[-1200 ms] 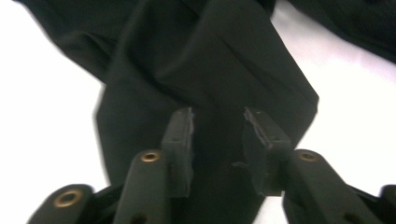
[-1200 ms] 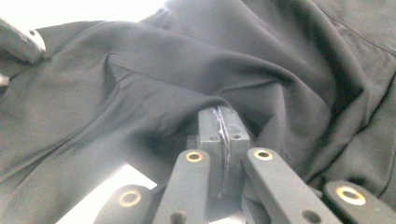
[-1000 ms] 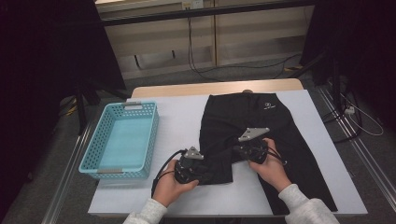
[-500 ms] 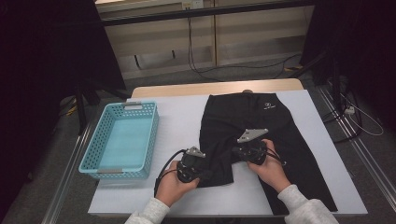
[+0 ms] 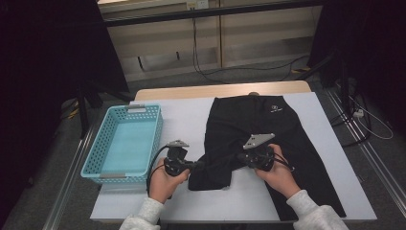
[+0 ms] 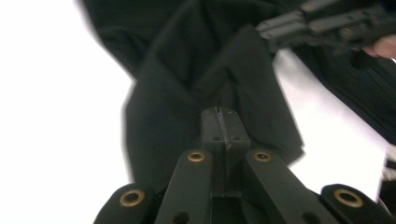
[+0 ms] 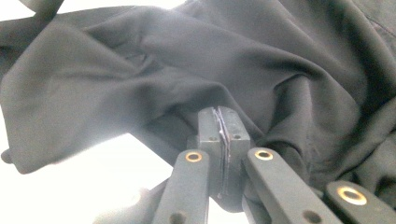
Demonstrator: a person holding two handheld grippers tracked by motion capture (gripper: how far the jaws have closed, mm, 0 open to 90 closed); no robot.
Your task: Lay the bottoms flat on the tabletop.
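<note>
**Black trousers on white table, pinched at two points**

Item 1: black trousers (image 5: 268, 139). They lie on the white table (image 5: 191, 120), waistband toward 12 o'clock in the high view. One leg runs flat toward 5 o'clock. The other leg is bunched and pulled across toward 8 o'clock, its hem end resting on the table near the front edge.

Item 2: left gripper (image 5: 190, 165). It is held in the left hand (image 5: 165, 181) at 7 o'clock of the table. Its jaws have just been closing and now stand pressed together on a fold of the pulled leg (in the left gripper view the pads (image 6: 223, 130) meet with dark cloth directly around them).

Item 3: right gripper (image 5: 242, 160). It is held in the right hand (image 5: 277, 175) near the table's middle. Its jaws are pressed together, pinching a ridge of trouser fabric (thin cloth line visible between the pads (image 7: 219, 128) in the right gripper view).

Item 4: turquoise plastic basket (image 5: 125, 175). It stands at 9 o'clock on the table, just beside the left hand and apart from the trousers.
</note>
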